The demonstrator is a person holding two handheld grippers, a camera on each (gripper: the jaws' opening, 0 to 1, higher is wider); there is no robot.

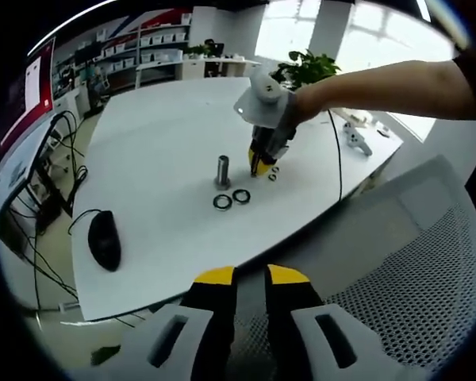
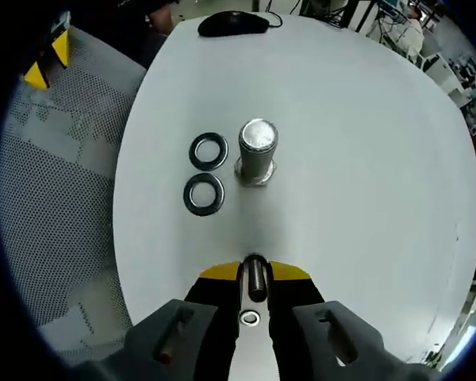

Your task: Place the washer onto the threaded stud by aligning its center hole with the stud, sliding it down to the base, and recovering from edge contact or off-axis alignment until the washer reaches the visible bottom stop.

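The steel threaded stud point(image 2: 258, 155) stands upright on the white table point(image 2: 365, 159), and I also see the stud point(image 1: 223, 171) in the left gripper view. Two black washers point(image 2: 209, 151) point(image 2: 204, 194) lie flat just left of it. My right gripper point(image 2: 255, 274) is shut on a dark washer point(image 2: 255, 279) held on edge, low over the table and short of the stud. In the left gripper view the right gripper point(image 1: 258, 163) is held by a person's hand to the stud's right. My left gripper point(image 1: 251, 276) hovers off the table over a chair, with a narrow gap and nothing in it.
A small metal ring point(image 2: 249, 318) lies on the table under the right gripper's jaws. A black mouse point(image 1: 104, 238) sits near the table's edge. A grey mesh chair point(image 1: 412, 278) stands beside the table. Cables point(image 1: 55, 190) hang off the far side.
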